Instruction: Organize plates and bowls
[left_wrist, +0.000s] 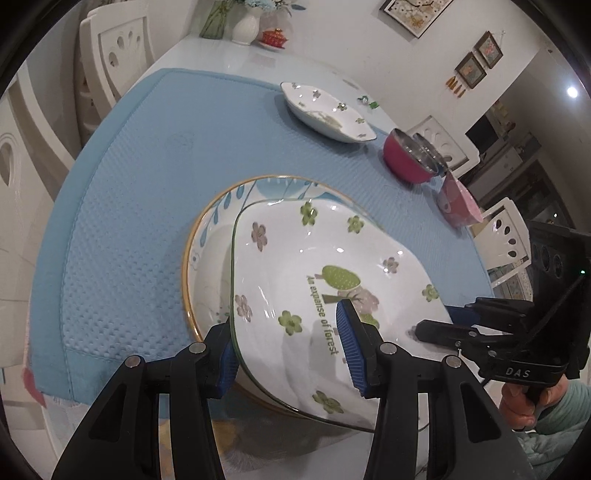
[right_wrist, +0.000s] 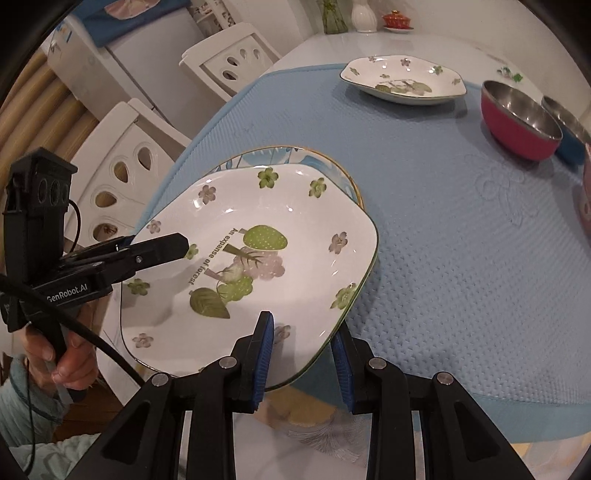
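The white squarish ceramic plate with green flowers (right_wrist: 258, 236) hangs over a round gold-rimmed blue-leaf plate (left_wrist: 207, 229), apparently for stacking. Left tongs (left_wrist: 291, 347) and right tongs (right_wrist: 301, 354) each clench opposite rims, sharing its weight above the blue-matted tabletop (right_wrist: 443, 240).

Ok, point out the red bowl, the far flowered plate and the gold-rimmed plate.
red bowl (right_wrist: 513, 136): right wrist view, outer red wall.
far flowered plate (right_wrist: 402, 79): right wrist view, inside face.
gold-rimmed plate (left_wrist: 207, 266): left wrist view, bare inner left side.
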